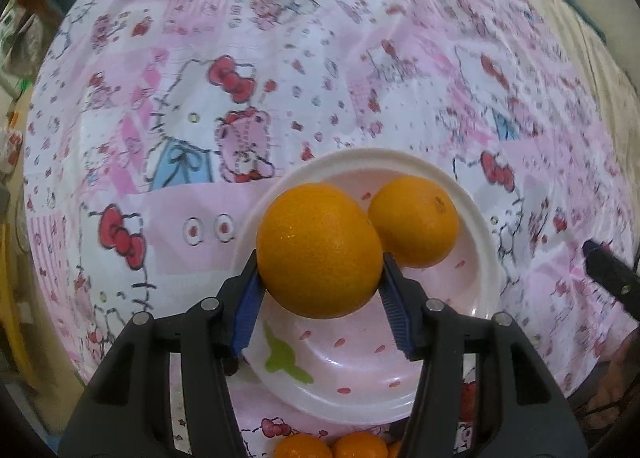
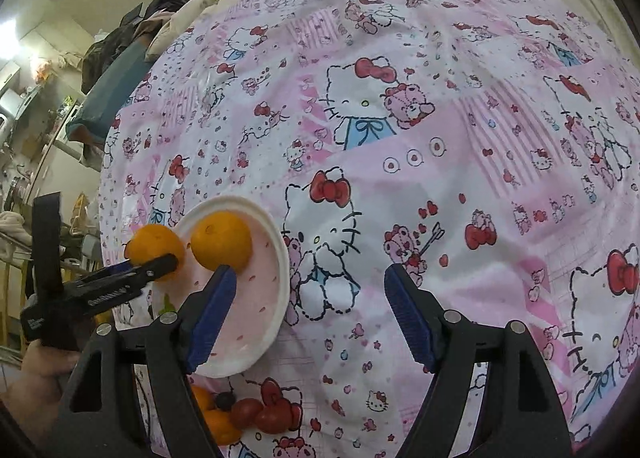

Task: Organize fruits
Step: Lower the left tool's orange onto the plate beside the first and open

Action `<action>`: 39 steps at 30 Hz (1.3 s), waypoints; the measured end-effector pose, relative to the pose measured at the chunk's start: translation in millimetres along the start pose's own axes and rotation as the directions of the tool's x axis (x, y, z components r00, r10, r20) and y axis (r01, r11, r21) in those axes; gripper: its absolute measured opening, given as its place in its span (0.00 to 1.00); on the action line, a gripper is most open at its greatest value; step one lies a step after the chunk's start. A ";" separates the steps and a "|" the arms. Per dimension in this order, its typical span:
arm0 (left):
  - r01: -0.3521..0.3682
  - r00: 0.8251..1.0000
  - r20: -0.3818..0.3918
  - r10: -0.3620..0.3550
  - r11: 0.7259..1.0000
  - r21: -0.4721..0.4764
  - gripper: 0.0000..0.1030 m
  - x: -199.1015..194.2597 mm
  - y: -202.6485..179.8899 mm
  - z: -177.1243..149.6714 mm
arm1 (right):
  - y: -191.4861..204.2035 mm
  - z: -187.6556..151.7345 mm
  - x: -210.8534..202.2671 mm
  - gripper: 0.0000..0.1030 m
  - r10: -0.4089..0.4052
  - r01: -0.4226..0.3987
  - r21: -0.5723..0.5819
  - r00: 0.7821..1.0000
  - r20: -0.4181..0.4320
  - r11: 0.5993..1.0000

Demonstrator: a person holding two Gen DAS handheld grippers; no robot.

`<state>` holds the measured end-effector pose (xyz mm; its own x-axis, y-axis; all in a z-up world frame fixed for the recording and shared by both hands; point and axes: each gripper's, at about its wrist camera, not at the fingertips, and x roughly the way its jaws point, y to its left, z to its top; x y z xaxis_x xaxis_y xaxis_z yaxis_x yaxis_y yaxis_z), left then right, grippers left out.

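My left gripper is shut on a large orange, held over a pink-and-white plate. A second orange lies in the plate at its far right side. In the right wrist view the same plate sits at the left with the resting orange in it. The held orange hangs over the plate's left rim, with the left gripper around it. My right gripper stands open over the cloth to the right of the plate, nothing between its fingers.
A pink cartoon-cat tablecloth covers the table. Small oranges lie at the near edge below the plate. In the right wrist view small oranges, red tomatoes and a dark grape lie by the plate's near rim. Room clutter stands at the left.
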<state>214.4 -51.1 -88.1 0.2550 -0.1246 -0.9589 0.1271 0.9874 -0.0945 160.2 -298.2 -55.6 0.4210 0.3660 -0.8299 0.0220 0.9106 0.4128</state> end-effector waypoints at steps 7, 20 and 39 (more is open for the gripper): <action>-0.016 1.000 -0.026 0.016 1.000 0.004 0.50 16.8 -7.1 4.2 | 2.5 1.1 0.5 0.77 -0.010 0.010 -0.030 1.000 0.005 0.999; -0.026 0.999 -0.023 0.026 1.000 -0.006 0.52 24.6 -5.7 4.7 | 2.8 1.2 0.4 0.77 -0.004 0.004 -0.033 1.000 0.004 0.999; -0.075 0.993 0.093 0.073 0.997 0.025 0.92 -18.3 -8.1 -16.3 | 20.8 2.4 -0.9 0.77 -0.019 0.021 -0.094 1.000 0.019 0.995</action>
<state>193.1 -55.2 -74.2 0.3517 -0.0611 -0.9341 0.1316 0.9912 -0.0153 162.5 -280.1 -45.4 0.4376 0.3450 -0.8303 -0.0550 0.9320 0.3583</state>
